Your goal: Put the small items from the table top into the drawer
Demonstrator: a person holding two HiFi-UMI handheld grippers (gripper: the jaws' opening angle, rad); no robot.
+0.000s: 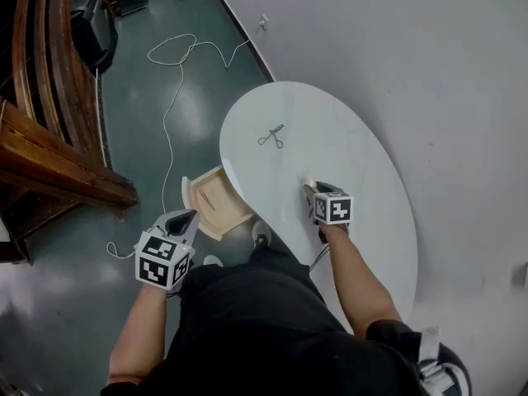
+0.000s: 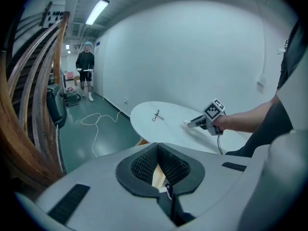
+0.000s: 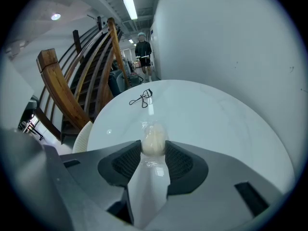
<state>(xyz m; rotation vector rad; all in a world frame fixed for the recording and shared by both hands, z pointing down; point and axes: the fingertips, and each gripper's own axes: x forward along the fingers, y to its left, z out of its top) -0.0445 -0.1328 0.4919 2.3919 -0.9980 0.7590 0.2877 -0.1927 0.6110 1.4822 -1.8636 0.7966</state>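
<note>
- The right gripper [image 3: 154, 147] is clamping a wrapped cream lump [image 3: 153, 136] near the middle of the table [image 1: 363, 163] — the pickup step, by my judgement.
- The left gripper [image 2: 157, 152] is hanging closed and empty beside the open drawer [image 1: 233, 216] at the table's left edge.
- Next, I judge, it is calling for a lift and a carry left to the drawer — the eyelash curler [image 1: 271, 136] is waiting toward the far edge.

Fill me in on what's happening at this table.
A person works at the white oval table with a gripper in each hand. The right gripper is closed on a small cream item in clear wrap at the table top. The left gripper, shut and empty, hangs beside the open drawer. An eyelash curler lies farther along the table.
</note>
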